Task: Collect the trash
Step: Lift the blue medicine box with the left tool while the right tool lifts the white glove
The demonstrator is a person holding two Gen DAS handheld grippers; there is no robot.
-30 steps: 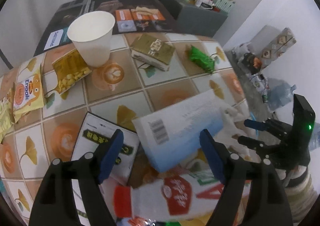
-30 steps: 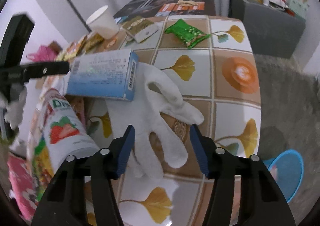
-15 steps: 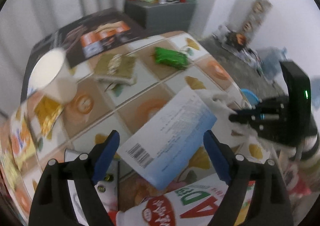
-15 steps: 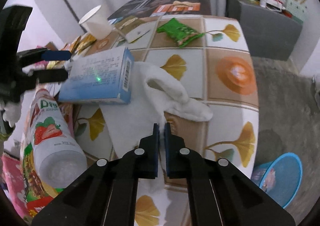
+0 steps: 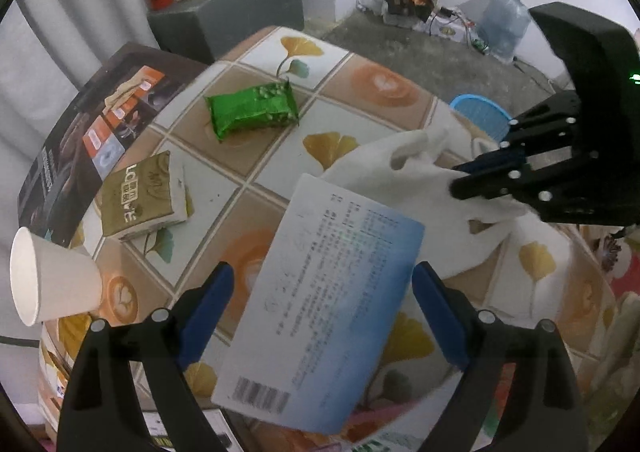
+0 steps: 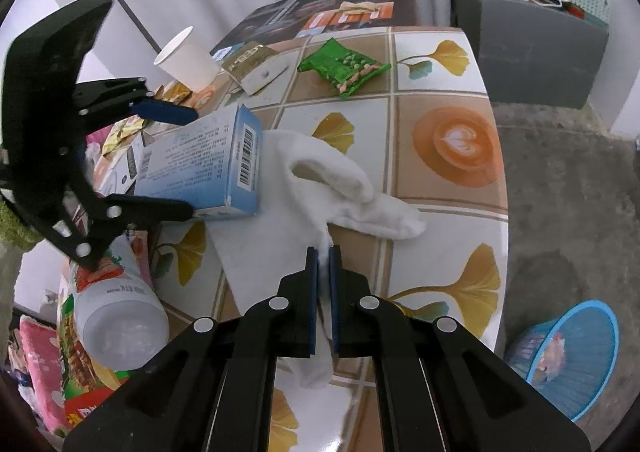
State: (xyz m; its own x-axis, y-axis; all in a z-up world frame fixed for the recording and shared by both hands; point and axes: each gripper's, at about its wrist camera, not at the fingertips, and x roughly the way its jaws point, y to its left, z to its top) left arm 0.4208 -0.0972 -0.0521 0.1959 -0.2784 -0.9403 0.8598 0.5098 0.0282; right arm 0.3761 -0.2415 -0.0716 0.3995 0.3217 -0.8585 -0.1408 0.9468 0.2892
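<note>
Glove [image 6: 320, 180] beside the blue box [image 5: 324, 312] now sits pinched in my right gripper [image 6: 324, 252], whose jaws just closed; my left gripper [image 5: 320, 316], jaws just widened, straddles the box, ungripped; both can go binward.

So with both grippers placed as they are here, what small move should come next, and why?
Probably close the left gripper on the blue-and-white cardboard box: its jaws have just been opening and now straddle the box without touching. The right gripper is already shut on the white cloth glove, and the blue plastic basket waits on the floor.
</note>
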